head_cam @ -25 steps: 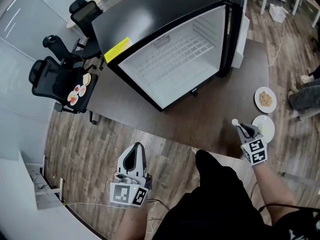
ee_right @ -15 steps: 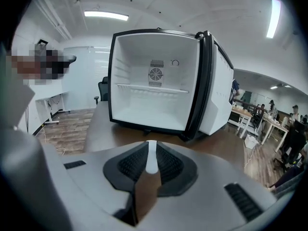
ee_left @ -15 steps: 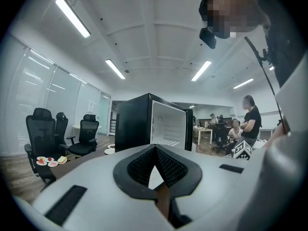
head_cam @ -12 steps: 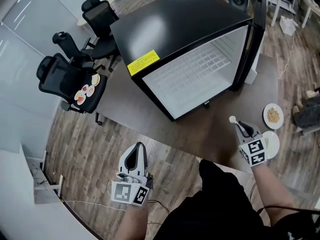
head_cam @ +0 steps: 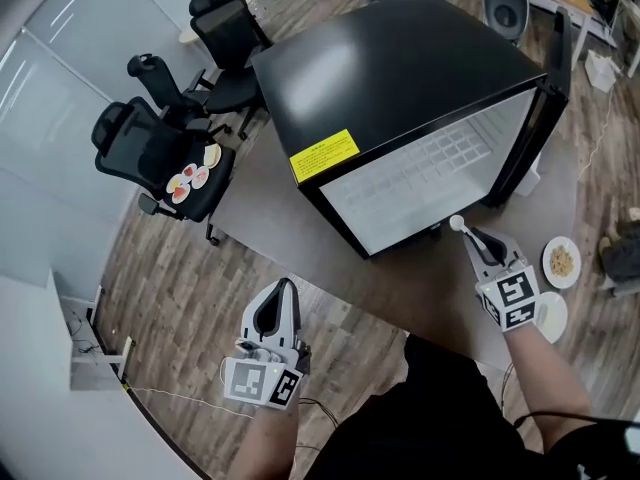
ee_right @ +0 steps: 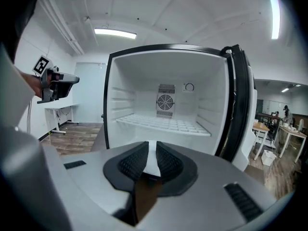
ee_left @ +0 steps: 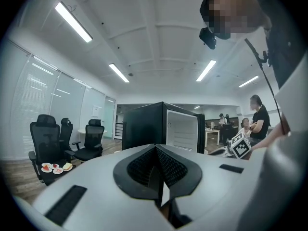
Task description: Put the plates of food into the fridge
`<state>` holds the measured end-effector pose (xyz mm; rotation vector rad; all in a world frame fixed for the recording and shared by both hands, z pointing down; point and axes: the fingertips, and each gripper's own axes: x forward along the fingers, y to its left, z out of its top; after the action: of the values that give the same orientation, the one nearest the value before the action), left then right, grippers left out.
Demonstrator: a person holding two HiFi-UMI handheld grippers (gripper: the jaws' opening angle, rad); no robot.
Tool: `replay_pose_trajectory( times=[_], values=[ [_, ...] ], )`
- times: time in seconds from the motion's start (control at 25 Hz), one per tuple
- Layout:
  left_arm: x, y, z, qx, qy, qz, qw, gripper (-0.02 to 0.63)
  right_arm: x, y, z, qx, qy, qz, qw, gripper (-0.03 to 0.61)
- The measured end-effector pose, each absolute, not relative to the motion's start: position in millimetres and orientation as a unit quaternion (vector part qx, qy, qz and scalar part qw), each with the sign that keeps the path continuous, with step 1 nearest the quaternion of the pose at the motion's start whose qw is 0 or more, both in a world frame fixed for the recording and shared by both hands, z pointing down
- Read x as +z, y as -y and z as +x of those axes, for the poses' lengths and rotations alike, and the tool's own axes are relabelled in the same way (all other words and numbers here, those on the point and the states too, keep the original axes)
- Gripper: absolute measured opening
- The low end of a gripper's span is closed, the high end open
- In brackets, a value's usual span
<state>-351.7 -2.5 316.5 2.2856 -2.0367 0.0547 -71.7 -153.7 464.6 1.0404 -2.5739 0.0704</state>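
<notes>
Nearest me, the left gripper (head_cam: 280,293) hangs off the near edge of the grey-brown table (head_cam: 280,208). Its ribbed black pads are pressed together on nothing. The right gripper (head_cam: 463,236) is out over that table, pinched on a small white lump (head_cam: 455,223) that pokes past its tips. What the lump is, I cannot tell.

Back from the right fingertips and off to their right lie the two plates, flat on the table and just beside each other. The plain round white plate (head_cam: 553,320) is half hidden behind that gripper's marker cube, so I can't see whether it carries food. The round white plate of pale crumbly food (head_cam: 562,263) sits a little further on.

Straight ahead of the right fingertips stands the boxy black fridge (head_cam: 400,68), its door (head_cam: 558,58) swung open and its white wire shelf (head_cam: 430,163) bare.

To my eye the right hand is far the nearer to both plates, but its fingers point at the fridge and away from them. It would need to swing back and right, and shed the lump first. The plates are round, so any stretch of rim would do.

Far off, to the left of the left fingers, a black office chair (head_cam: 150,143) holds small plates of red and white food (head_cam: 190,180).
</notes>
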Motion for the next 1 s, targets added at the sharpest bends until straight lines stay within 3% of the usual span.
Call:
replay_pose_trajectory(
  times=[1.0],
  values=[
    [301,29,-414,0.017,0.73,0.681,0.046,0.003,408,236,-238,-0.01,0.953,0.277,0.125,0.057]
  ],
)
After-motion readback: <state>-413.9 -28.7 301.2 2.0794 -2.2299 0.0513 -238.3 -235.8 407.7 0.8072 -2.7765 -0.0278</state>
